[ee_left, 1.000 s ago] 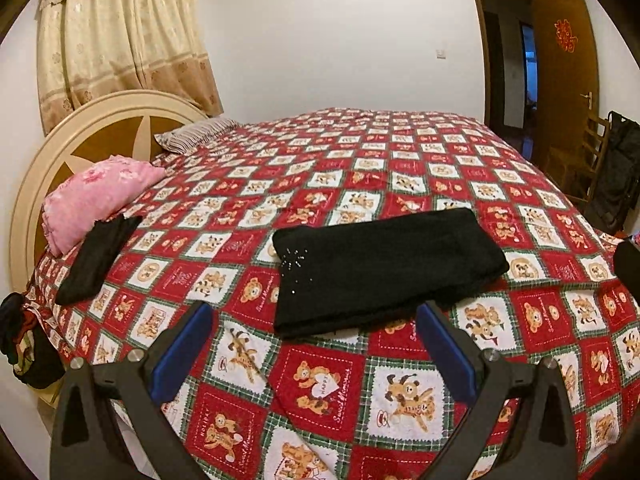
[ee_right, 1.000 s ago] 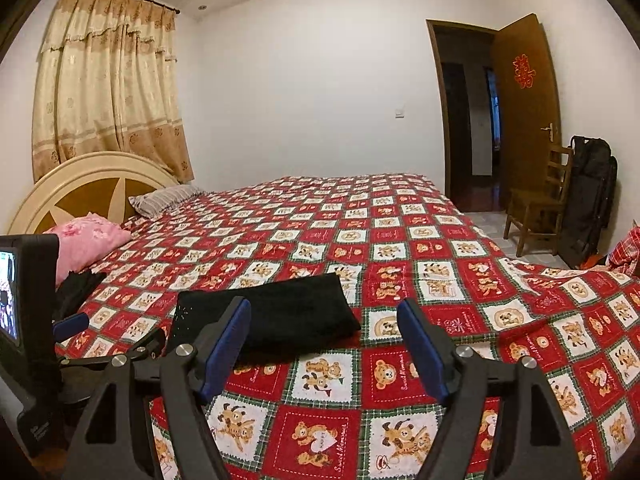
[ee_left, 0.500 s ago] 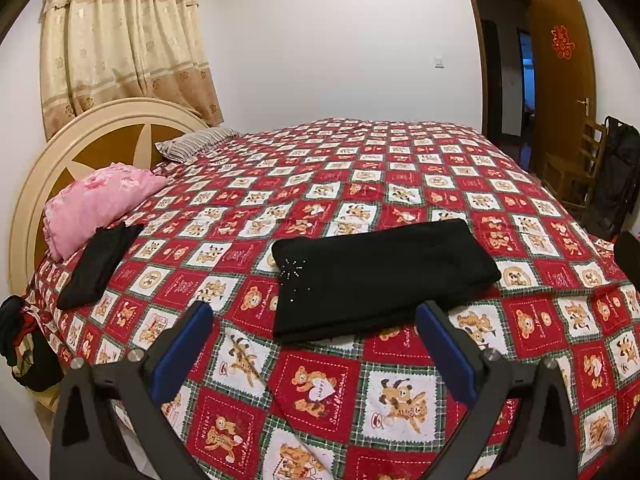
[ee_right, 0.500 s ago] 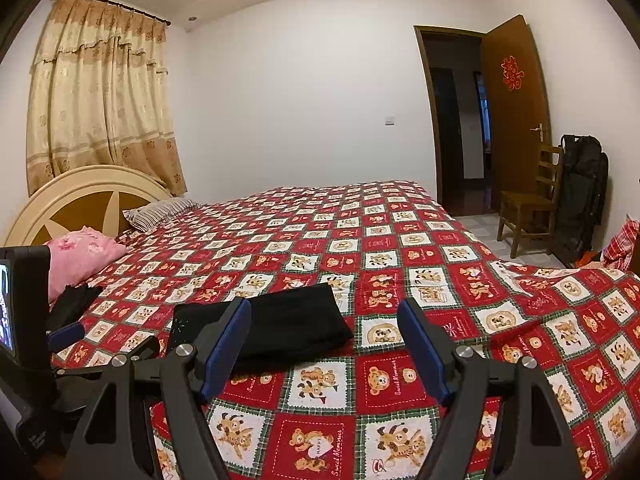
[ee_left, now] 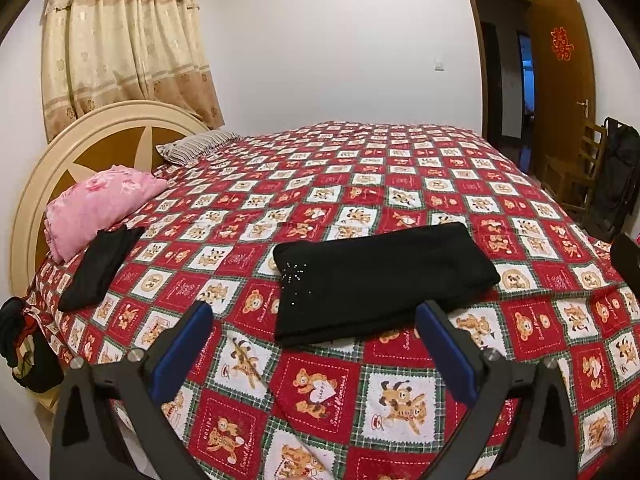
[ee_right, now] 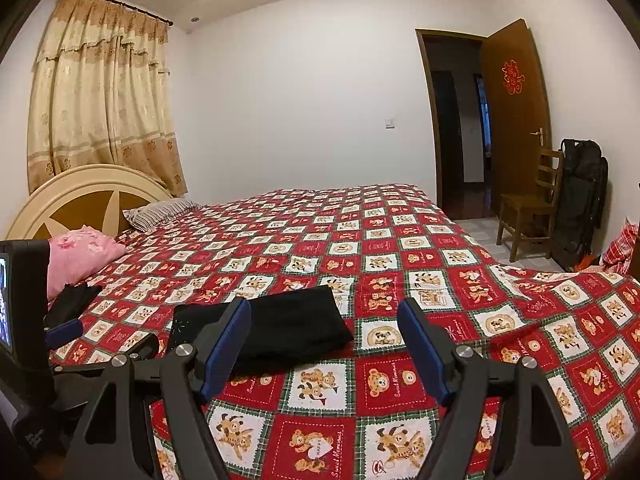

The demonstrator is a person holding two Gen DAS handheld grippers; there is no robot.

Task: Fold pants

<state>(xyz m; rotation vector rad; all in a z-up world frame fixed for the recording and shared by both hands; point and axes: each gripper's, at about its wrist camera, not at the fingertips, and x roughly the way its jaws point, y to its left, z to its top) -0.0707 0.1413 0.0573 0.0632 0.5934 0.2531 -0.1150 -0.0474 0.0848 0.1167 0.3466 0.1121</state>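
Left wrist view: pants (ee_left: 380, 280) lie folded on the bed (ee_left: 400, 160), just ahead of the left hand-held gripper (ee_left: 314, 356), long axis crosswise. Right hand-held gripper (ee_right: 324, 350) sits right of them. Both wide, empty; left nearer.

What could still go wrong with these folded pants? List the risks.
1. The folded black pants lie near the bed's front edge on the bear-print quilt; a careless pull could drag them off.
2. Both the left gripper and the right gripper are open and empty, close to the pants; a low pass might snag the top layer and undo the fold.
3. A second dark garment lies by the pink pillow; it could be mistaken for the pants.
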